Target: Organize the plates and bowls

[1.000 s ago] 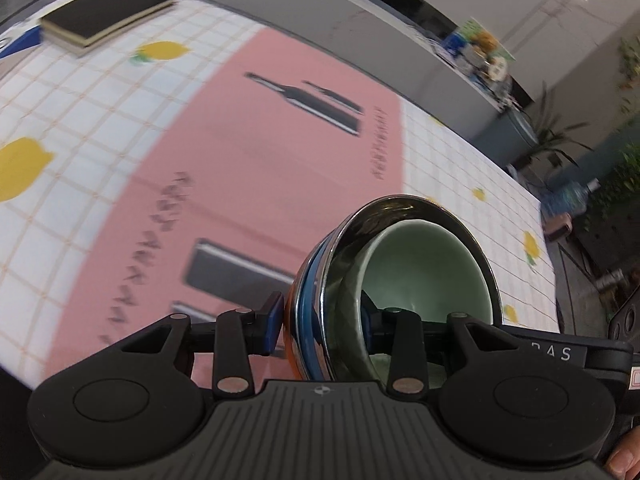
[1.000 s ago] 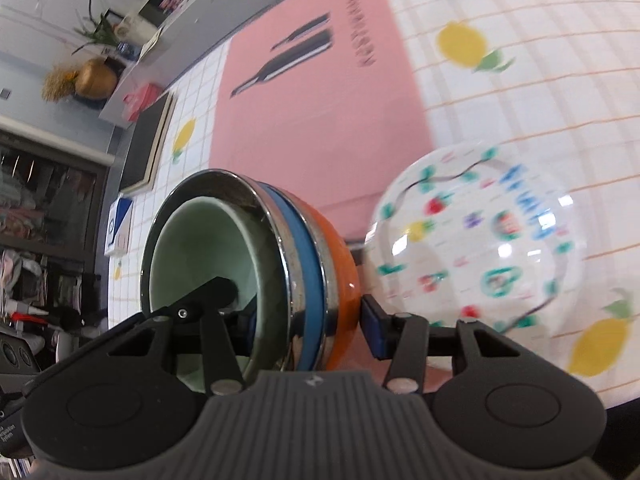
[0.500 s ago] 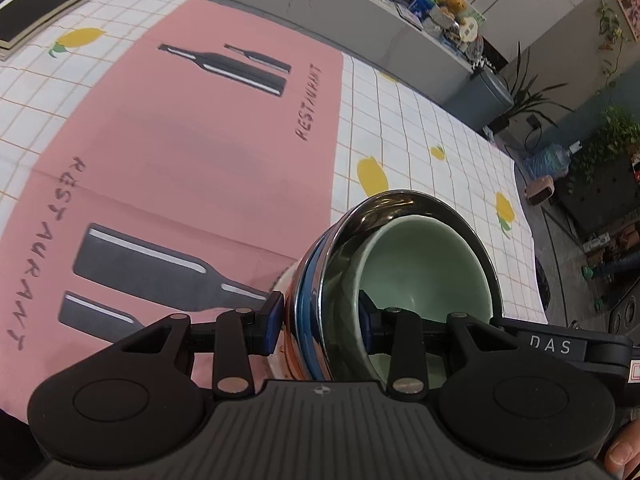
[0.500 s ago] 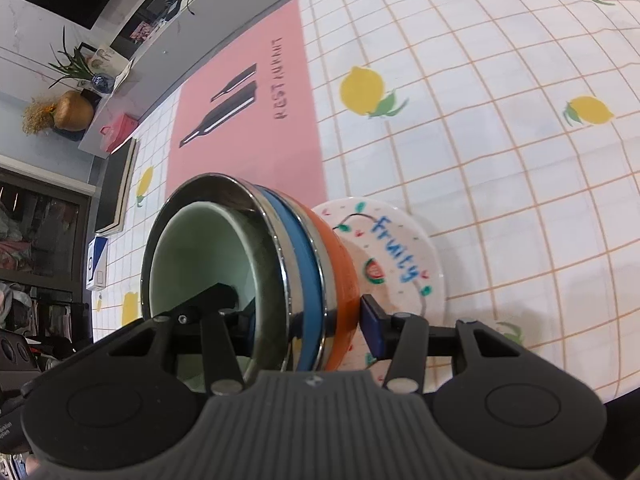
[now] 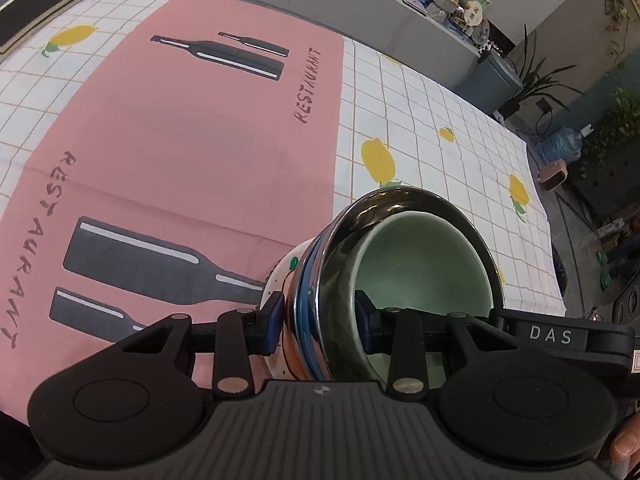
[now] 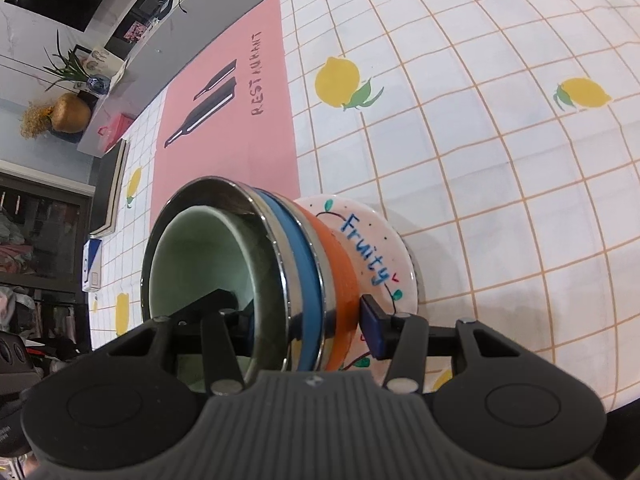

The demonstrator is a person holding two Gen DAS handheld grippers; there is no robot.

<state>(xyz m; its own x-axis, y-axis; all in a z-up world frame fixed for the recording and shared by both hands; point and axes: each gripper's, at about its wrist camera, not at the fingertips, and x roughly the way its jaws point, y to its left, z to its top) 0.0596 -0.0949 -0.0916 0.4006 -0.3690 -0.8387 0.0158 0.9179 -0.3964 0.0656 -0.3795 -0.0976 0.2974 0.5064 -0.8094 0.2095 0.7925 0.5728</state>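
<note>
A nested stack of bowls is tilted toward me: pale green bowl (image 5: 420, 264) innermost, then a steel bowl (image 5: 348, 220), a blue one (image 6: 304, 252) and an orange one (image 6: 340, 272). My left gripper (image 5: 320, 322) is shut on the stack's near rim, one pad outside and one inside the green bowl. From the opposite side my right gripper (image 6: 308, 324) is shut on the same stack, with one finger inside and its blue pad against the orange wall. The stack's base sits in a white bowl lettered "Fruity" (image 6: 372, 248), which stands on the lemon-print tablecloth (image 6: 480, 140).
A pink "Restaurant" placemat (image 5: 180, 140) lies beyond the bowls. A black notebook (image 5: 36, 8) rests at the table's far corner, with a small blue box (image 6: 92, 268) near it. The table's edge (image 5: 552, 264) drops to the floor on the right of the left wrist view.
Both grippers carried the stack across the table, off the pink mat, and lowered it onto the white "Fruity" bowl, which earlier stood apart from it. Both grips are unchanged.
</note>
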